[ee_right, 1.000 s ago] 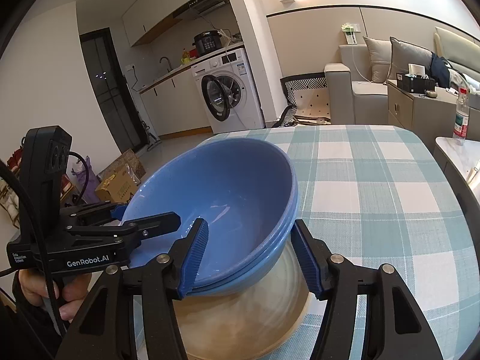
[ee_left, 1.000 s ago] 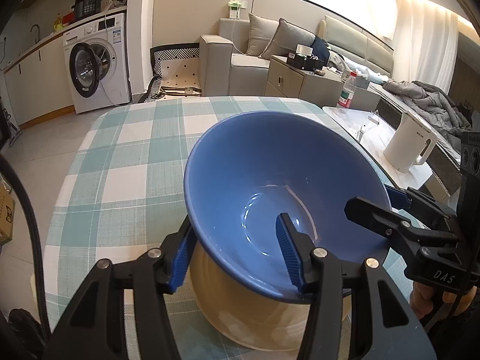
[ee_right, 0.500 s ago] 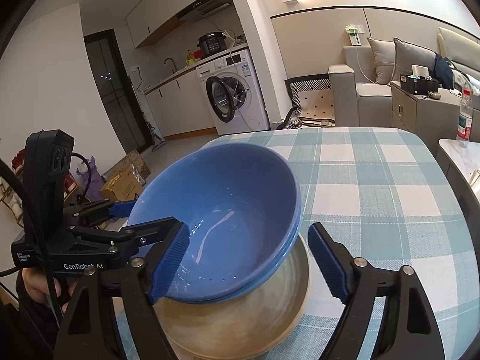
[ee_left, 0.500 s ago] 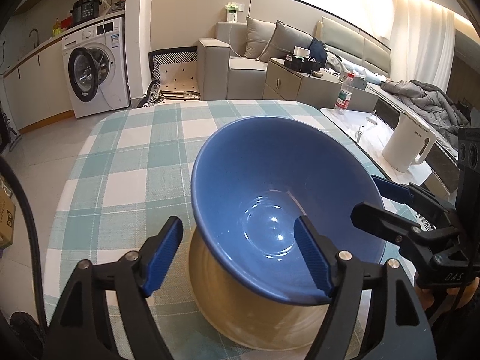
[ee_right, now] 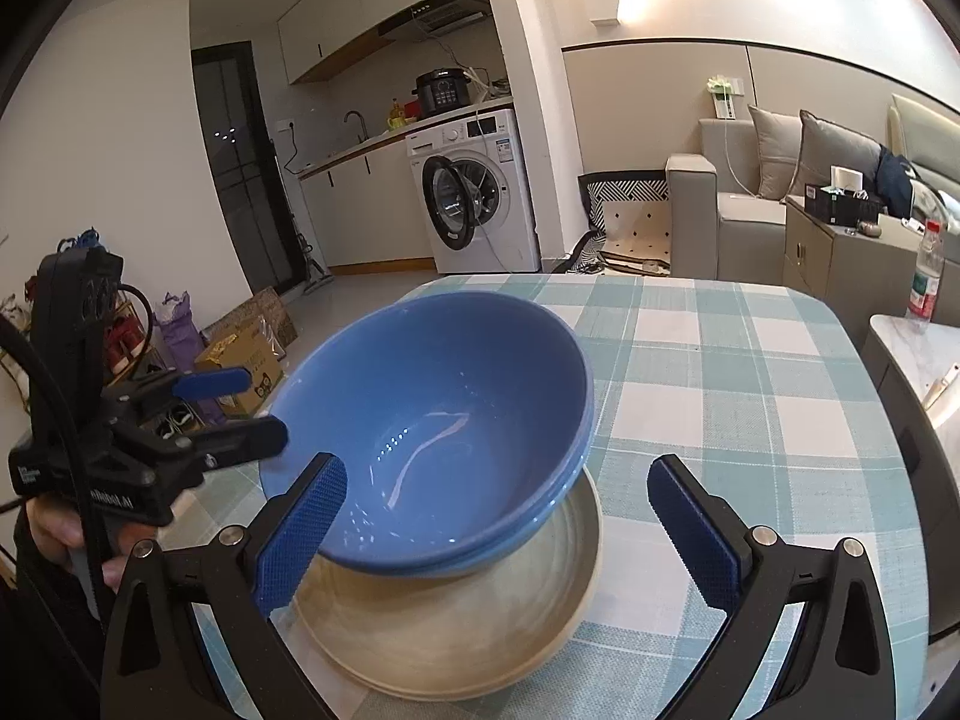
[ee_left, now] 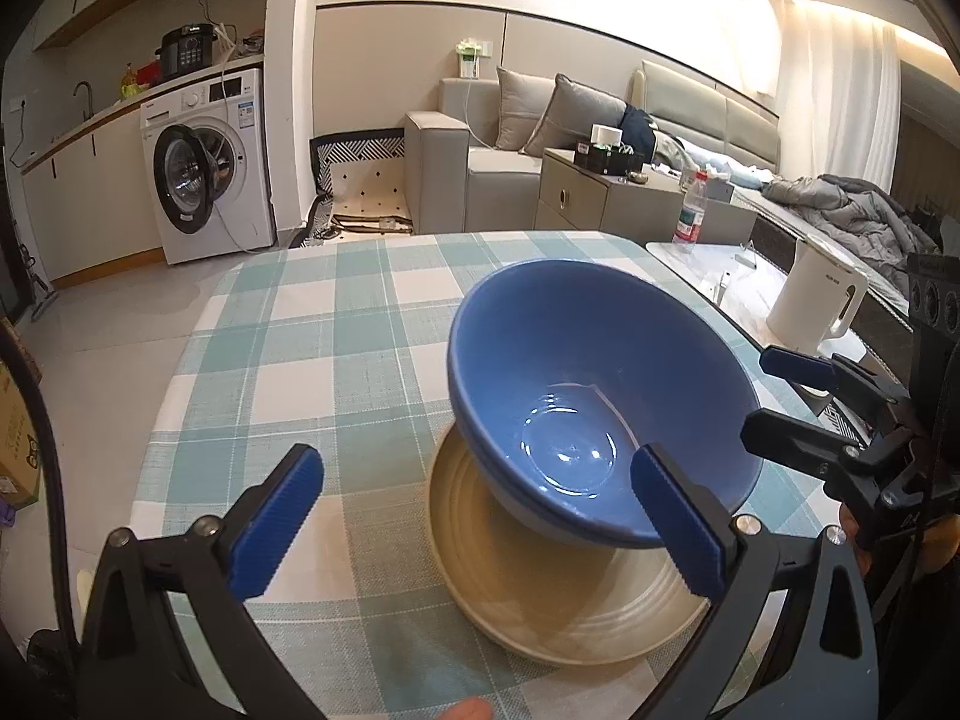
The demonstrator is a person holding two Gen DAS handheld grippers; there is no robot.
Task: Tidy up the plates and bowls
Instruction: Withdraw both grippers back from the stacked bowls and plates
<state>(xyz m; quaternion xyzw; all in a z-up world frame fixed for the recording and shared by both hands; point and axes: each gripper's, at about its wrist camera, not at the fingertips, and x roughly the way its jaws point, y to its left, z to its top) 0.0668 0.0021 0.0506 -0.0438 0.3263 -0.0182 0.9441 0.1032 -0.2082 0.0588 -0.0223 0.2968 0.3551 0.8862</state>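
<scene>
Here, a checked tablecloth (ee_left: 312, 360) faces a washing machine (ee_left: 204, 174).

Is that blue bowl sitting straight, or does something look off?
The blue bowl sits tilted and off-centre in the beige dish, its rim leaning to one side. Nothing looks spilled or broken.

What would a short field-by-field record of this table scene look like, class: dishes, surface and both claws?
Dishes: blue bowls, nested and tilted, resting on a beige plate
Surface: checked tablecloth
Left claw: jaws opening, pads off the bowls
Right claw: jaws opening, bowl rim between the pads but not pressed
Nearby: white kettle on a side table
</scene>
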